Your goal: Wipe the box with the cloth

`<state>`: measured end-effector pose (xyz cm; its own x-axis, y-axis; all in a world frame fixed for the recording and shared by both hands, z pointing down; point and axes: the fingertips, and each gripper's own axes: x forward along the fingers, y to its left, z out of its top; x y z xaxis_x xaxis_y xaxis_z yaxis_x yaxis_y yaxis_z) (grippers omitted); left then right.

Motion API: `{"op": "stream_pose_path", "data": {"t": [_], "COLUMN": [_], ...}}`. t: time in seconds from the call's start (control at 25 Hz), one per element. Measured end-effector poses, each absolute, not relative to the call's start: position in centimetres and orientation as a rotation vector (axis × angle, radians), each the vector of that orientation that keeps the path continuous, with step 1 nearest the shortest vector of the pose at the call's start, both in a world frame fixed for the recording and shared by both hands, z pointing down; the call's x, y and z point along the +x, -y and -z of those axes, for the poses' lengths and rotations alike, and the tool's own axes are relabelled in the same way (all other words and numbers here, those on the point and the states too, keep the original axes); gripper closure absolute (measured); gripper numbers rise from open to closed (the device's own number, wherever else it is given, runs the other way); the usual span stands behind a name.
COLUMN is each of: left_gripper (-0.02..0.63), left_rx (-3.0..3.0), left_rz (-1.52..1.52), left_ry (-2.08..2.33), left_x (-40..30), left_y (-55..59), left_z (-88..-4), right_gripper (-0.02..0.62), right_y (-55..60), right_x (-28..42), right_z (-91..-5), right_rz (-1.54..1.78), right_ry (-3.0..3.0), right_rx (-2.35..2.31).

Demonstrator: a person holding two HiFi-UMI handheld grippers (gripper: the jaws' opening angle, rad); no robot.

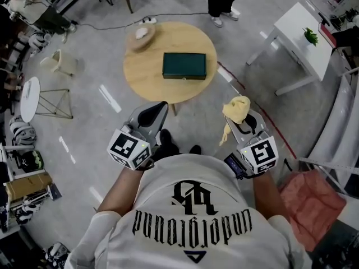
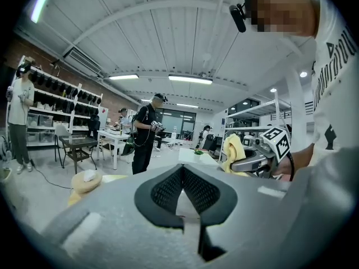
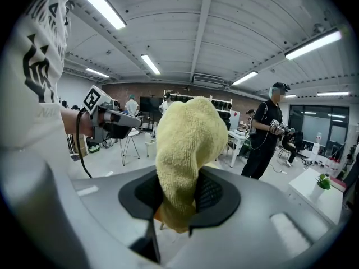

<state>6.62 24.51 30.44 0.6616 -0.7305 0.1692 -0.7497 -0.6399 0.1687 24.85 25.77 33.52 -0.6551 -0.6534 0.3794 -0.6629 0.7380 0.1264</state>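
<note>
A dark green box lies flat in the middle of a round wooden table, well ahead of both grippers. My right gripper is shut on a yellow cloth, which bunches up above the jaws and hangs down below them; in the right gripper view the yellow cloth fills the space between the pads. My left gripper is shut with nothing in it; its black pads meet in the left gripper view. Both grippers hover short of the table's near edge.
A small round tan object sits at the table's far left. A person stands beyond the table. A white table with a small plant stands at the right, a wire-legged side table at the left. A cable crosses the floor.
</note>
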Motion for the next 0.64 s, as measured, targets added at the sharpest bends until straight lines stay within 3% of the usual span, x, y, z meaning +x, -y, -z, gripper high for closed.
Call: {"op": "stream_pose_path", "data": {"t": [0.64], "left_gripper": [0.600], "left_rx": [2.651], "left_rz": [-0.104], "left_ry": [1.221], "left_x": [6.8], "left_y": [-26.7], "left_z": [-30.1], "right_gripper": [0.482], "right_y": [-27.6], "right_x": [24.6], "right_z": [-32.9], "right_rz": [0.001], "right_ry": [2.551], "right_rx": [0.972]}}
